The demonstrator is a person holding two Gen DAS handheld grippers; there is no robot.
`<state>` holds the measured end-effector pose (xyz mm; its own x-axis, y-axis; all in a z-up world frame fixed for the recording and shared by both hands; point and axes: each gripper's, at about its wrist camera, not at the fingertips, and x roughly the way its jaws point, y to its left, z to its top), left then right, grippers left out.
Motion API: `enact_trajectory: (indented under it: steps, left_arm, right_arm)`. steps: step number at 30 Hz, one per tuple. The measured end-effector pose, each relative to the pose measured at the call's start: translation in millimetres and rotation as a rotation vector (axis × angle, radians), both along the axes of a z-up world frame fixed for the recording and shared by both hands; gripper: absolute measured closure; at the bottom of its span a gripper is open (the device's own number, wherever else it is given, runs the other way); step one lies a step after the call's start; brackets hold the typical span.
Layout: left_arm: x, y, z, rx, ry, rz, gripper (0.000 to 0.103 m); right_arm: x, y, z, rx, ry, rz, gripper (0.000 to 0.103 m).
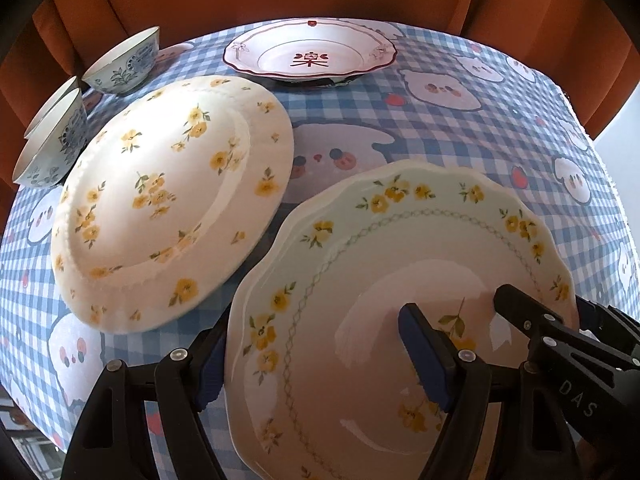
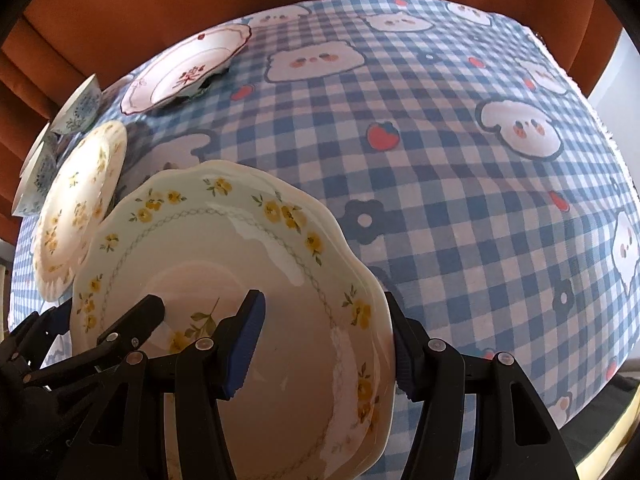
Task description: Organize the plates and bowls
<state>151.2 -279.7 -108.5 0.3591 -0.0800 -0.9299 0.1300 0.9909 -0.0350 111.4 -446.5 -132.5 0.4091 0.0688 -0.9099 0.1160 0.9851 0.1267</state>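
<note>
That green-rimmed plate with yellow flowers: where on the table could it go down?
The widest bare stretch of blue checked tablecloth lies to the right of the green-rimmed flowered plate. The left side is crowded: the white yellow-flowered plate, red-trimmed plate and blue-patterned bowls.

Soft daylight, plate [image 1: 400,280] glare, perhaps slight blur

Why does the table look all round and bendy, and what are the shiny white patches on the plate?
Left wrist view: the fisheye lens bends the checked tablecloth; window light glares off the green-rimmed plate. Right wrist view: same bulge, glare streaks on that plate, dark corners from the lens edge.
</note>
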Motion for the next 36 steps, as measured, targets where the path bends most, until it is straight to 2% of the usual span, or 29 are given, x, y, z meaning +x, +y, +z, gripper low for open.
enact_trajectory:
  steps: [8,13,20,24,36]
  left_arm:
    - [3,-1,-1,0.002,-0.007,-0.015,0.025]
    - [-3,3,2,-0.011,0.008,-0.025,0.023]
    - [-14,17,15,-0.07,-0.014,-0.045,0.017]
    - [-16,27,23,-0.09,-0.026,-0.052,0.015]
    - [-22,77,51,-0.078,-0.102,-0.091,0.015]
  right_arm:
    - [3,0,-1,-0.013,-0.013,-0.016,0.041]
    - [-1,2,1,-0.037,0.011,-0.021,0.041]
    - [-17,7,20,-0.088,-0.029,-0.054,0.04]
    - [-24,13,29,-0.096,-0.048,-0.072,0.034]
    - [-44,59,59,-0.085,-0.131,-0.12,0.033]
